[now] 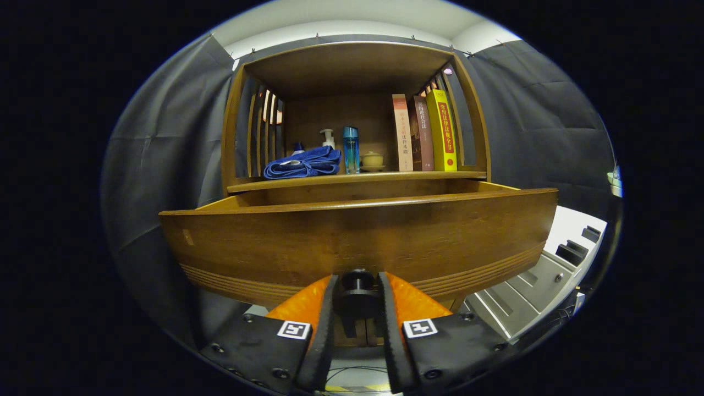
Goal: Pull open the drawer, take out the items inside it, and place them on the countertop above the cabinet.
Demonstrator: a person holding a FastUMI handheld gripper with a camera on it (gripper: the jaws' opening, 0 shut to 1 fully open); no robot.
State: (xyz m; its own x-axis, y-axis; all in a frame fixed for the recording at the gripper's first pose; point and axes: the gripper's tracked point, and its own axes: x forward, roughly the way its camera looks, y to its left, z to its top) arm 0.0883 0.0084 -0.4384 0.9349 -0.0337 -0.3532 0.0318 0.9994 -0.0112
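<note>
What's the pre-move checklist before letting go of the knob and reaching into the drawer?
1. Grip: the gripper has both fingers closed on the drawer knob - ok.
2. Drawer pulled out: its front stands well forward of the cabinet, side walls exposed - ok.
3. Drawer contents: the front panel hides the inside - cannot tell.
4. Countertop landing space: blue towel, pump bottle, blue bottle, small cup and books already stand there; a gap shows between cup and books - ok, tight.
5. Items moved out: none seen in the fingers - not ok.
</note>
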